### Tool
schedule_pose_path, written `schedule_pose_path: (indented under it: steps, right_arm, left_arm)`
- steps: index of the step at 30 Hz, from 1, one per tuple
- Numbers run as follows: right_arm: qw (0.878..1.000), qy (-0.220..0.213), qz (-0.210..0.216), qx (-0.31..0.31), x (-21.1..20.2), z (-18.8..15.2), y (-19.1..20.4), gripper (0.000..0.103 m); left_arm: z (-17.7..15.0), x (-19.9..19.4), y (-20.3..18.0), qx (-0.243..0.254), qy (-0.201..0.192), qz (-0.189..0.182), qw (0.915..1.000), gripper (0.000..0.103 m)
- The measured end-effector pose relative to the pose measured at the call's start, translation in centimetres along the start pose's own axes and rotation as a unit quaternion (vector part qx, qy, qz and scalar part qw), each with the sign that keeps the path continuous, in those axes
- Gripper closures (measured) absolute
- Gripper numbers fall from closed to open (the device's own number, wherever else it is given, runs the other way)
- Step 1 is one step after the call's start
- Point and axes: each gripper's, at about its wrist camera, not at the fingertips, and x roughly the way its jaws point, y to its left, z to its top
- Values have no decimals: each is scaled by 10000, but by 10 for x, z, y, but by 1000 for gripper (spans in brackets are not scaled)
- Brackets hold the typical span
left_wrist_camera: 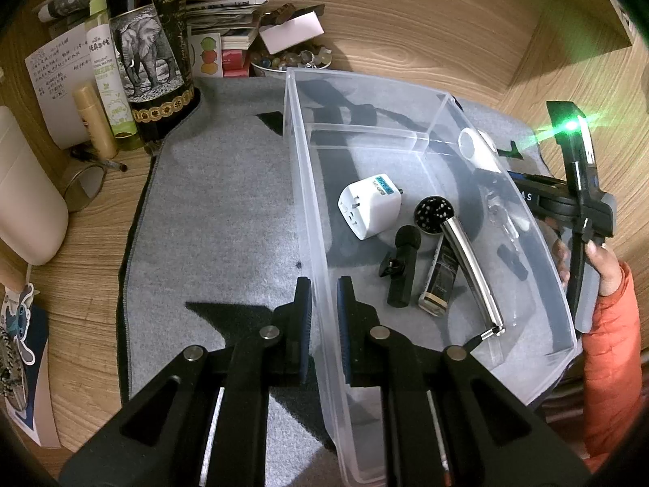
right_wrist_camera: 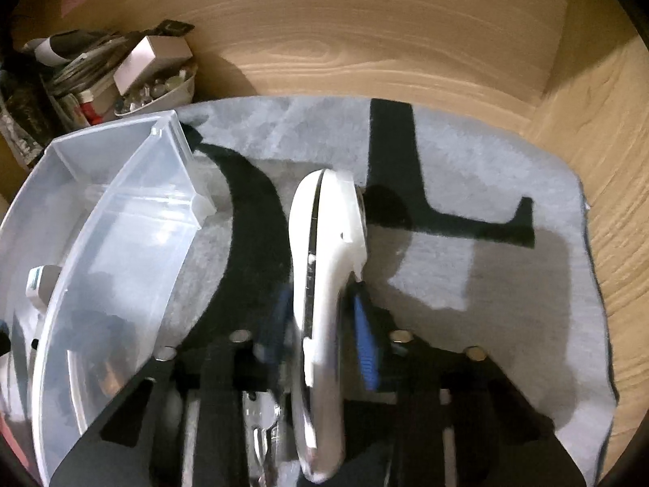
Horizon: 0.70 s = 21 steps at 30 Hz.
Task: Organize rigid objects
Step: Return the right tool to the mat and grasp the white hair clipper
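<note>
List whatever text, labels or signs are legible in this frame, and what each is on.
"AS": white letters on the right gripper body, the rest hidden.
Tall dark bottle with elephant picture: gold lettering, not legible.
Green spray bottle: Chinese characters and small print, too blurred.
Handwritten note: unreadable.
White plug adapter: blue label, too small.
Right wrist view: no text.

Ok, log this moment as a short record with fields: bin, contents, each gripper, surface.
bin: clear plastic bin on the grey felt mat, with a divider near its far end
contents: white travel adapter, black clip microphone, chrome shower head, small black bottle
left gripper: fingers straddle the bin's near wall, one outside, one inside
right gripper: shut on a white handheld device, beside the bin, above the mat
surface: wooden desk
</note>
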Motion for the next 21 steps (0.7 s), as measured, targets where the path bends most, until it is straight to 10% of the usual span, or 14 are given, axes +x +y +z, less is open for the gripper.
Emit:
schedule_pose_path:
  steps: [21]
  right_arm:
    - [9945, -1042, 92, -79, -81, -11, 2, 83]
  left_arm:
    - [0, 1, 0, 18, 0, 21, 10000, 91]
